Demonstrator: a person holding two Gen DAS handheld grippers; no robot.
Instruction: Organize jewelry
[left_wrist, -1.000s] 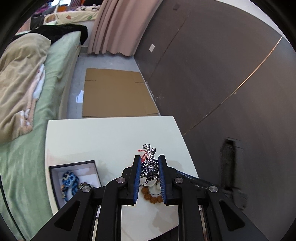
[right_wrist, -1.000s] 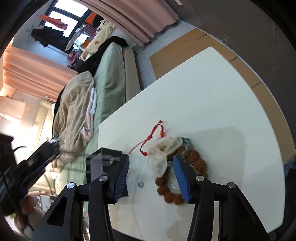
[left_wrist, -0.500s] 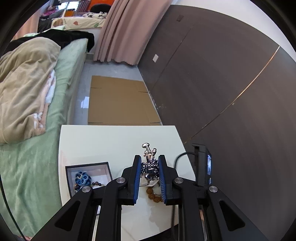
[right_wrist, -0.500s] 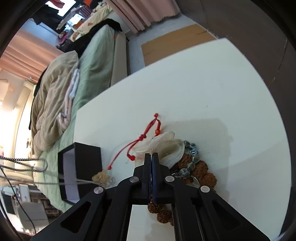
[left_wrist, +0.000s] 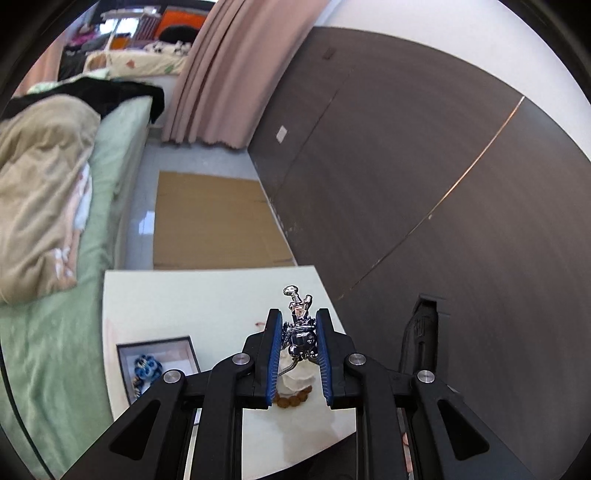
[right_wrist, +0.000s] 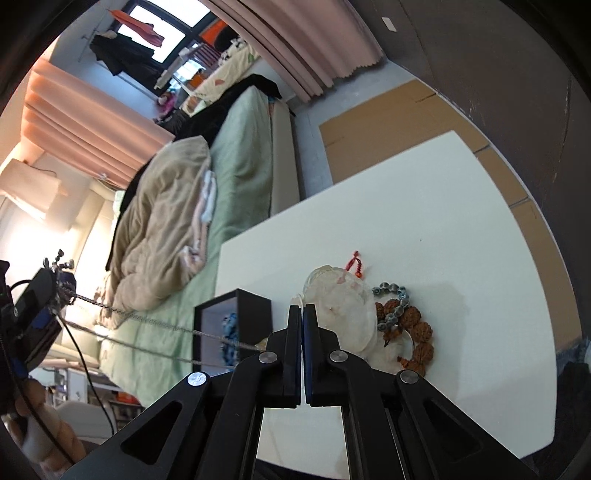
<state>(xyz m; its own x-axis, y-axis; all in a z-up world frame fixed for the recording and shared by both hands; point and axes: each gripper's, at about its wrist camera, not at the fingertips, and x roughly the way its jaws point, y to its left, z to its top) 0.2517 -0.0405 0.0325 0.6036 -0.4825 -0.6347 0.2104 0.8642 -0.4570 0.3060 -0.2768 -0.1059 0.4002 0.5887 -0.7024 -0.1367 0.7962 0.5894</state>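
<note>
Left gripper (left_wrist: 298, 334) clenching silver pendant (left_wrist: 300, 332) above table (right_wrist: 424, 206) — chain (right_wrist: 155, 323) stretching taut toward right gripper (right_wrist: 303, 319), jaws pressing together on chain's end; black box (right_wrist: 251, 308) lying below, between both.

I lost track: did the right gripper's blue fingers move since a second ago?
Yes. The right gripper closed its fingers and rose from the white table.

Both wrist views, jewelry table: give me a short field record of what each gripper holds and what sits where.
left gripper: shut on silver charm
silver chain: hangs from the left gripper across to the right
right gripper: shut, apparently on a thin white cord
black box: on white table, blue beaded piece inside
beside box: translucent pouch, brown bead bracelet, grey bead bracelet
</note>
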